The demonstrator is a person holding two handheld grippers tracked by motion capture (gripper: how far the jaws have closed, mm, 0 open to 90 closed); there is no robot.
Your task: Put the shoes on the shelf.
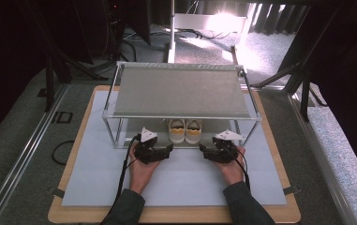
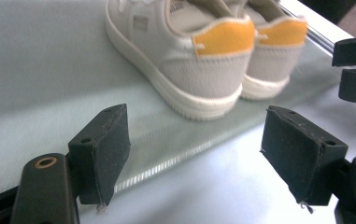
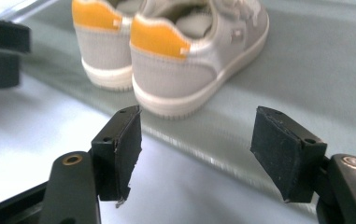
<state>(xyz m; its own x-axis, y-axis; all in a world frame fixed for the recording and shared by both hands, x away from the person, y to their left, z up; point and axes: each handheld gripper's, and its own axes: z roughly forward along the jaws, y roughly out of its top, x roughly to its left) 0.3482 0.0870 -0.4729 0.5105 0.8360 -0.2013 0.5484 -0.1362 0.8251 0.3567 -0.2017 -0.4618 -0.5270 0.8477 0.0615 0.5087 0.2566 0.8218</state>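
- The desk (image 1: 73, 187) takes up most of the high view, and its pale mat is bare across the lower half of the frame. That is your open room, so pull things out toward the bottom edge.
- The shelf rack (image 1: 181, 89) stands at the centre of that view. Its wide top plate overhangs the low shelf, so keep both claws low and go in level under the front rail.
- The front posts sit at centre left and centre right, just outside your hands. Stay between them and do not swing wide.
- The pair of shoes (image 1: 185, 131) stands on the low shelf under the top plate, heels facing you, side by side and touching or nearly so.
- In the left gripper view the left shoe (image 2: 185, 60) fills the upper centre. In the right gripper view the right shoe (image 3: 199, 51) does the same.
- Judged from this, the step is the reach. Take one heel per claw and close on the orange heel tab, not the soft collar.
- The left claw (image 2: 194, 156) is spread wide and holds nothing, short of the shelf lip.
- The right claw (image 3: 196, 156) is likewise spread and empty.
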